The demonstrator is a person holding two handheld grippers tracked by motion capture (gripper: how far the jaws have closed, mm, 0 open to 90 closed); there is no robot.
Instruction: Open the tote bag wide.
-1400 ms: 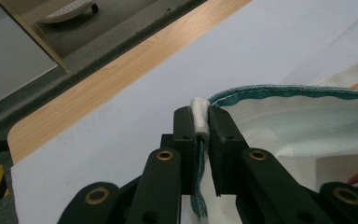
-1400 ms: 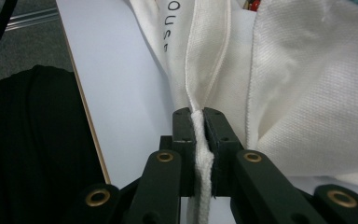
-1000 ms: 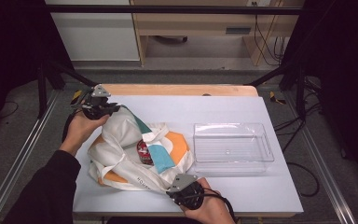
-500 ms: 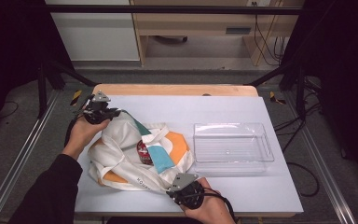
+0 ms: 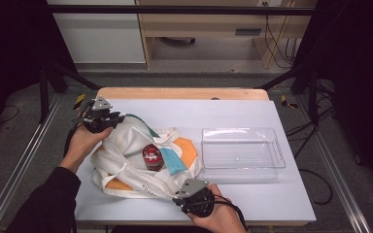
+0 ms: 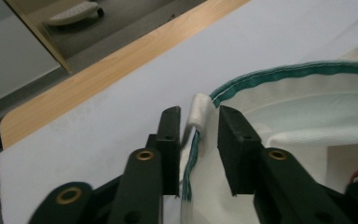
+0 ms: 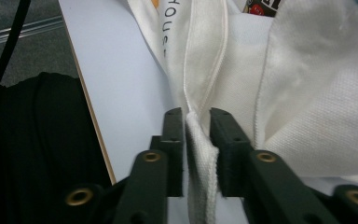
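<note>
A white cloth bag (image 5: 141,160) lies slumped on the left half of a pale table (image 5: 252,114), its mouth spread open toward the camera. Inside sit a dark red can (image 5: 152,157) and something blue. An empty clear tray (image 5: 243,154) stands just to its right.

The left gripper (image 5: 108,119) is at the bag's far left corner. Its jaws have just been opening; the green-edged rim (image 6: 261,77) sits between them, with a clear gap on one side, so the hold looks released.

The right gripper (image 5: 187,194) is at the near edge. Its jaws have also just been opening around a white strap (image 7: 200,144), which seems barely touched, though that is hard to judge.

The cloth is soft and light and will sag wherever it is not held. The stitched rim and strap are probably the firmest places to take hold.
</note>
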